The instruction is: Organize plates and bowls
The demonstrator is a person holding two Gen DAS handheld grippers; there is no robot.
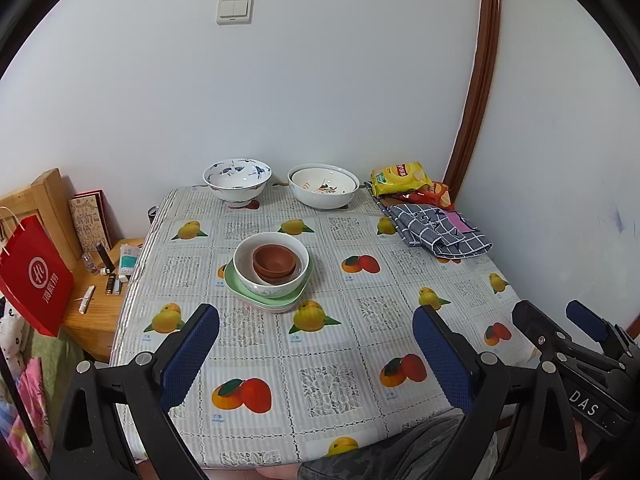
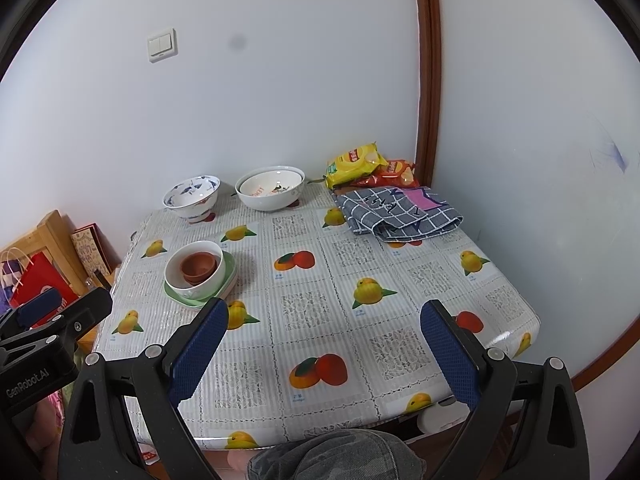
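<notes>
- Stacked white ceramic bowl (image 1: 271, 266) (image 2: 195, 267) sits left of centre on the table, resting on pale green squarish plates (image 1: 262, 295) (image 2: 200, 294); two nested terracotta-brown small bowls (image 1: 274, 263) (image 2: 198, 266) lie inside it.
- Your left gripper (image 1: 316, 356) hovers over the near table edge, blue textured pads spread wide, nothing between them.
- Your right gripper (image 2: 324, 354) hangs level beside it, jaws equally wide, holding nothing.
- Blue-and-white patterned footed bowl (image 1: 237, 181) (image 2: 192, 196) and a wide white bowl with a smaller one nested inside (image 1: 323, 185) (image 2: 270, 187) stand apart at the far edge by the wall.
- Glossy fruit-print tablecloth (image 1: 320, 360) (image 2: 320, 280) lies bare between your pads and the stack.
- Folded grey checked cloth (image 1: 438, 230) (image 2: 400, 212) and yellow snack bag (image 1: 400, 176) (image 2: 354, 162) crowd the far right corner.
- Red paper bag (image 1: 34, 276) (image 2: 38, 280) hangs past the left edge.
</notes>
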